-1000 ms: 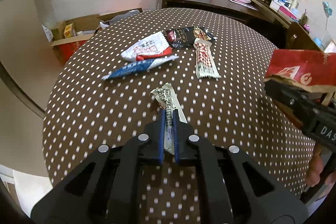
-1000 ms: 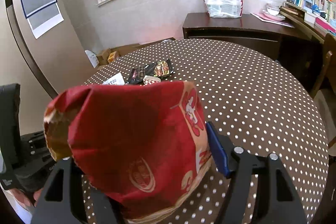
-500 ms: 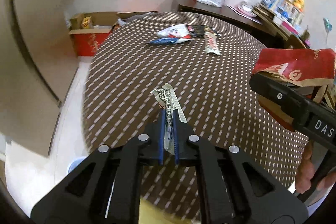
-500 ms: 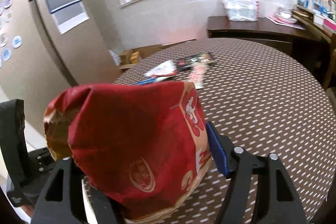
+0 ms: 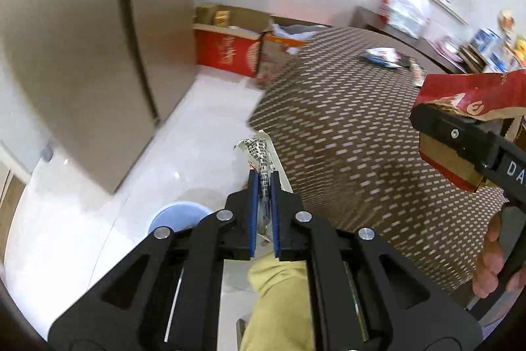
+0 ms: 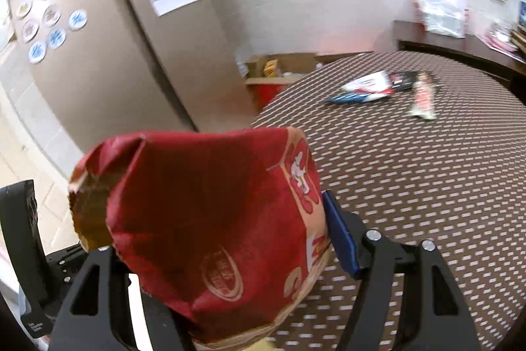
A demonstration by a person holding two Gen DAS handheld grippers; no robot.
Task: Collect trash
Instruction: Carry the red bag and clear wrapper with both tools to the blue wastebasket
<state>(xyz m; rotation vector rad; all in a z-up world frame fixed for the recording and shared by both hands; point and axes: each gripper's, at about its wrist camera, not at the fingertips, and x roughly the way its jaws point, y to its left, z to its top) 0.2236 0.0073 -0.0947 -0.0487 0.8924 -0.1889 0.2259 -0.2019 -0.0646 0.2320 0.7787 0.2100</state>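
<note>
left gripper (image 5: 263, 183) pinches a wrapper (image 5: 259, 153) past the table edge (image 5: 263, 107) over open floor (image 5: 184, 147); right gripper (image 6: 210, 219) clamps a red bag (image 6: 210, 203).

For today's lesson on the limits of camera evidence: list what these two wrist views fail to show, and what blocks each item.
- Blue bin, left wrist view: the left tool, shut on a crumpled wrapper, covers its near side.
- Right tool, right wrist view: the red paper bag it holds hides its left finger.
- Wrappers on the table: print unreadable through motion blur.
</note>
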